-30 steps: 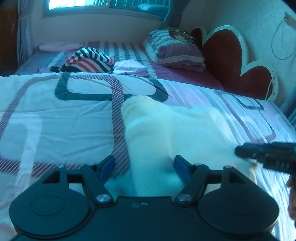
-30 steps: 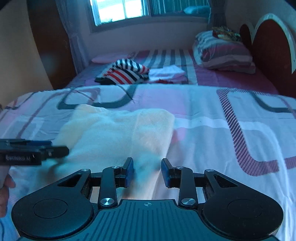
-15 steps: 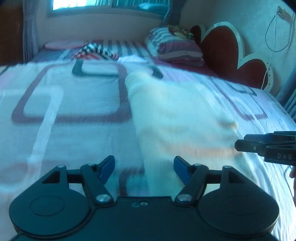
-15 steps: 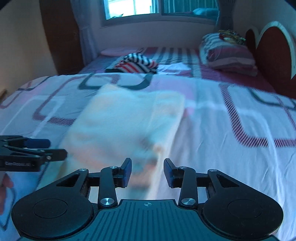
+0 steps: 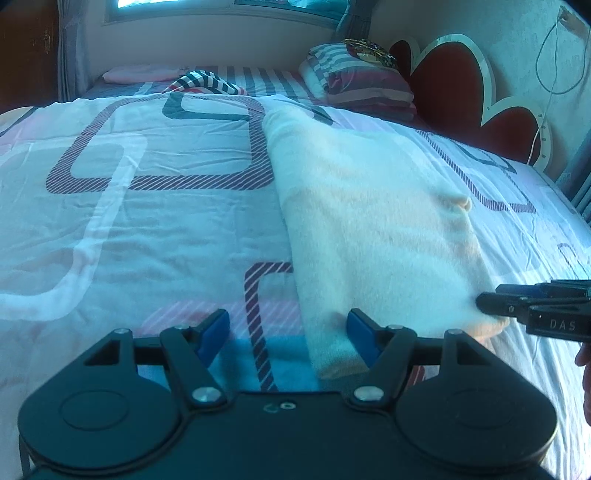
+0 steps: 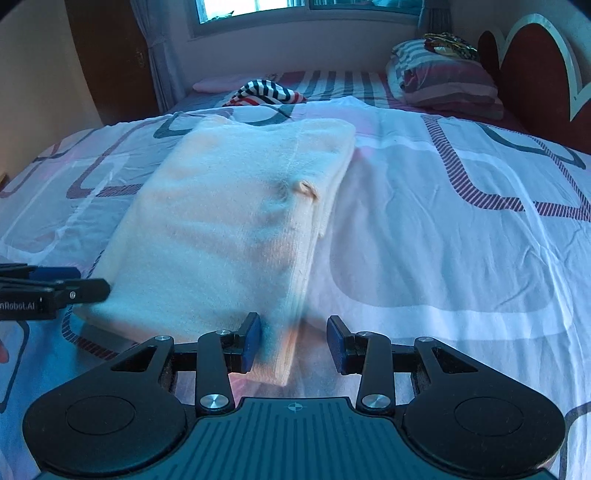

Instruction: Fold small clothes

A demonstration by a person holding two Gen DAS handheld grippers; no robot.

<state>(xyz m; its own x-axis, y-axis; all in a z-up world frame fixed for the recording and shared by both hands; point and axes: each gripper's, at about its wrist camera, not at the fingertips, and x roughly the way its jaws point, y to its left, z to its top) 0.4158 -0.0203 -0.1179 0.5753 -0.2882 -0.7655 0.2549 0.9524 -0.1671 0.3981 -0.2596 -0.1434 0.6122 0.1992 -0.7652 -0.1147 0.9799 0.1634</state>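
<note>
Both grippers had drawn back from the folded cream terry cloth (image 5: 373, 229) (image 6: 236, 221). Left gripper (image 5: 288, 338) and right gripper (image 6: 294, 345) stood apart, empty, at its near corners on the patterned white bedsheet (image 5: 140, 229) (image 6: 443, 240).

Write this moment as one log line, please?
task: fold clothes | garment: folded, flat on bed | left gripper: open, at near edge | right gripper: open, at near corner

A patterned bed cover (image 6: 443, 229) is lit by a window (image 6: 306, 7); a heart-shaped headboard (image 5: 480, 92) is seen by the wall.
</note>
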